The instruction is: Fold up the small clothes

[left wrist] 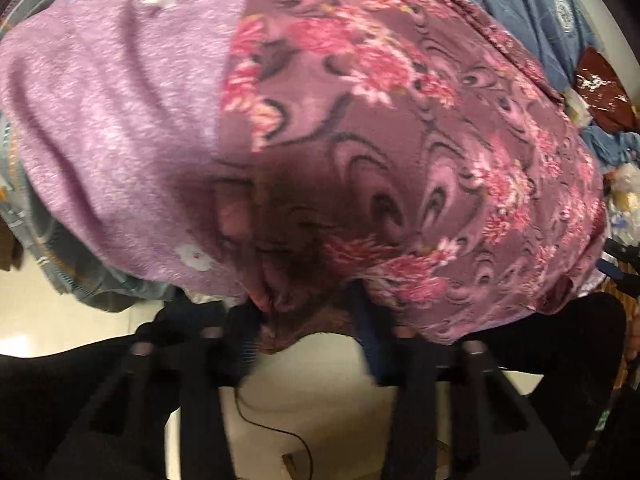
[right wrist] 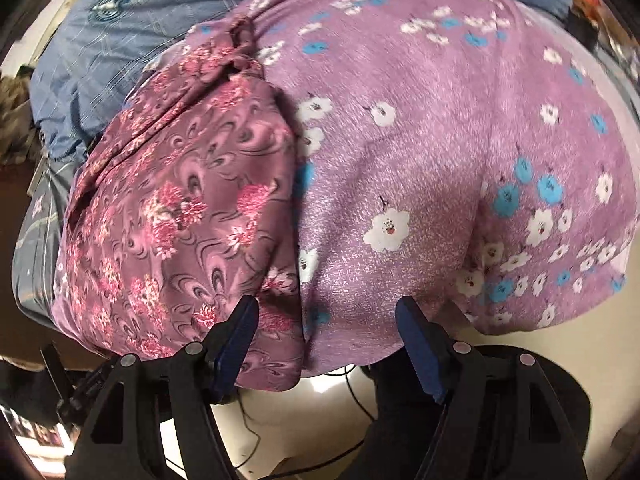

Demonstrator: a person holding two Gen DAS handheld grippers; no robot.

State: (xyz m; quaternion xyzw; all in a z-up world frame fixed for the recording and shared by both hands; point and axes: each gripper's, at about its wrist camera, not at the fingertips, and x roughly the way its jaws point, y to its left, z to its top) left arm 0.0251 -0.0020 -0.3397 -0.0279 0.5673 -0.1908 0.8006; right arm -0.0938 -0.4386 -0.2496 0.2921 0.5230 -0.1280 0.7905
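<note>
Between left gripper [left wrist: 306, 320] pads (blurred): floral cloth [left wrist: 400, 140]

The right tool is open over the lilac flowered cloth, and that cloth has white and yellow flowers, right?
Not quite: in the right wrist view the lilac cloth has white and blue flowers, not yellow. The rest holds: the right tool is open over its near edge.

Looked like a home: clothes [right wrist: 420, 160] heaped beyond the fingers, blue quilt [right wrist: 132, 32] farther off, pale tiled floor [right wrist: 304, 420] beneath.
</note>
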